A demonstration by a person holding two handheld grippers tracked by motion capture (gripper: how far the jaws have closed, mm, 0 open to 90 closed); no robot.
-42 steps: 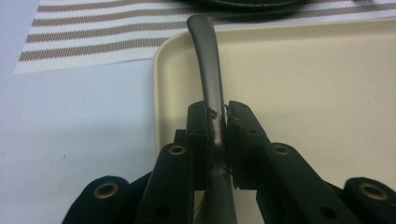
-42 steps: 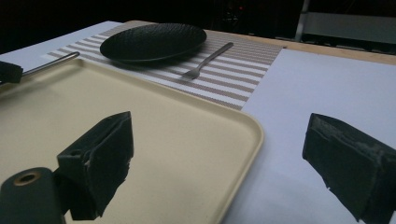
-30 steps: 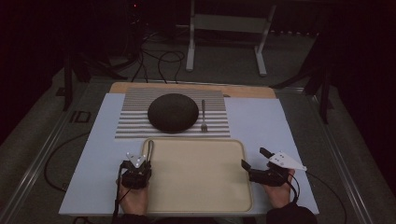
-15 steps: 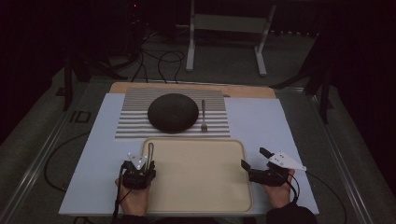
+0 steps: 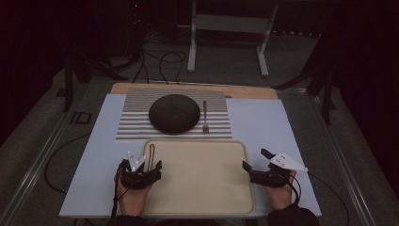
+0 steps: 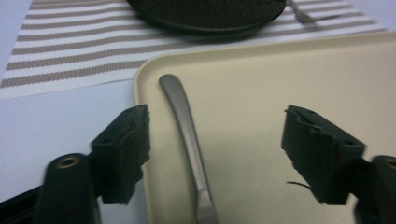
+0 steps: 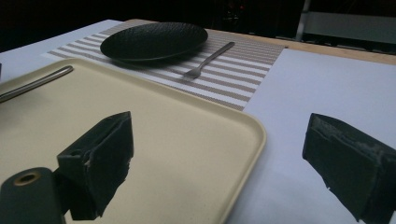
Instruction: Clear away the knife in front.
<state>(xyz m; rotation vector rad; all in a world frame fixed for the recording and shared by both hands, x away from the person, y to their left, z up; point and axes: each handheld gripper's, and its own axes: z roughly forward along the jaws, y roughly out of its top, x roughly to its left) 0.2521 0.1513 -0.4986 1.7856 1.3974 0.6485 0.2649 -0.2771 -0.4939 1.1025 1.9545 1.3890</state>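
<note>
Left gripper (image 6: pixel 215 154): jaws spread wide, empty, straddling a metal utensil handle (image 6: pixel 187 140).
Utensil position: on the cream tray (image 5: pixel 207 188), along its left edge.
Long axis: runs away from the person, in line with the gripper's reach, crosswise to its closing direction.
Right gripper (image 5: pixel 256 170): open, empty, at the tray's right edge, farther off.
Beyond: black plate (image 5: pixel 174 113) and fork (image 5: pixel 205 117) on the striped mat (image 5: pixel 136 117).

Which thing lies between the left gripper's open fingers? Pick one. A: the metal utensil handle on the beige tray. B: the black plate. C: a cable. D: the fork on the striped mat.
A: in the left gripper view the metal utensil handle lies on the beige tray, between the spread fingers of the left gripper; the fork and the black plate sit farther off on the striped mat.
</note>
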